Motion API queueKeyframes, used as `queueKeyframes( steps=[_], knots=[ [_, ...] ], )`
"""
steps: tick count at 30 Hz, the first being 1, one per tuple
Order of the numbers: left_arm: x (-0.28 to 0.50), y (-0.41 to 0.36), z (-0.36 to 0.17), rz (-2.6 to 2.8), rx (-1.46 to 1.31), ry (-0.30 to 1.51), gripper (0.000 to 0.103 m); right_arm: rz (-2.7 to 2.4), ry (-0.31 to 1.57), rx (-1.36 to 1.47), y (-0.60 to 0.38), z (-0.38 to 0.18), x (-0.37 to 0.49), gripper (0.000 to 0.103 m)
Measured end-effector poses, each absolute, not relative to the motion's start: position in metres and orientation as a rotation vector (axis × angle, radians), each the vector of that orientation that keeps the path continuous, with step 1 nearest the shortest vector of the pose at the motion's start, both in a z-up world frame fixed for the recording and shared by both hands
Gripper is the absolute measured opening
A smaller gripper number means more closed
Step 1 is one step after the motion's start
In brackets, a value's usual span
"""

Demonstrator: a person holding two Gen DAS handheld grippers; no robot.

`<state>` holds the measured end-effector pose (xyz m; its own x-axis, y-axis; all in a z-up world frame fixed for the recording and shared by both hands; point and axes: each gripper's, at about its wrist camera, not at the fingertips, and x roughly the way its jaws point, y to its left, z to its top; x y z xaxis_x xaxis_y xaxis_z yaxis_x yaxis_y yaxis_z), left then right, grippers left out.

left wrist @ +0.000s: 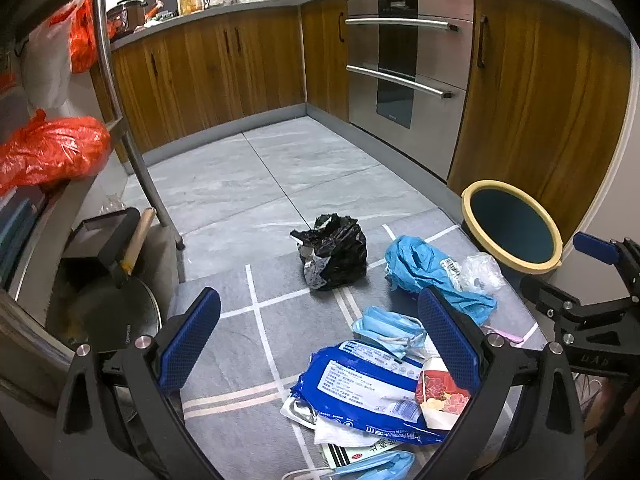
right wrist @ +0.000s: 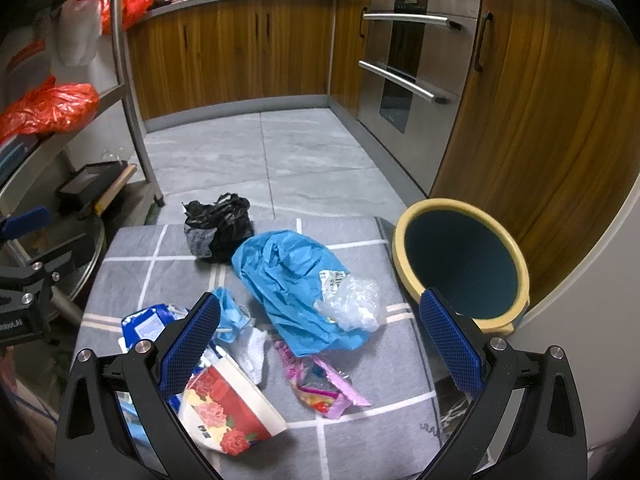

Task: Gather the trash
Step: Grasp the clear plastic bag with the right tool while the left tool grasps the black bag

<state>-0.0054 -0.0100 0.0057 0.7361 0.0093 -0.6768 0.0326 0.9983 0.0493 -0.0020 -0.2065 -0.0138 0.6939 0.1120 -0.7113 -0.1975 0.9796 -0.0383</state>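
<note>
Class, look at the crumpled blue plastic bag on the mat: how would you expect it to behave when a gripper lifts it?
The blue plastic bag looks thin and creased, so it would probably sag and unfold. It seems light, being mostly film. The clear wrapper lying on it might slide off.

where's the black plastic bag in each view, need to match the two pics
Left wrist: black plastic bag sits centre frame, on the mat's far edge, left of the blue plastic bag.
Right wrist: black plastic bag sits upper left of centre, behind the blue plastic bag.
Shared landmark: the yellow-rimmed bin, at the right in both.
</note>
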Motion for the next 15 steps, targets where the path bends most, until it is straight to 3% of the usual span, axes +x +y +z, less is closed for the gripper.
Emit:
queueKeyframes(
  steps=[7,15],
  knots=[
    [0.012,0.004,0.023,-0.08,-0.037,0.717,0.098,0.192,0.843,-0.022,-0.219,-0.008,0.015,0.099],
    [0.075,0.007,0.011,-0.132,0.031,0.73,0.098,0.195,0.769,-0.083,-0.233,0.008,0.061,0.099]
  ],
)
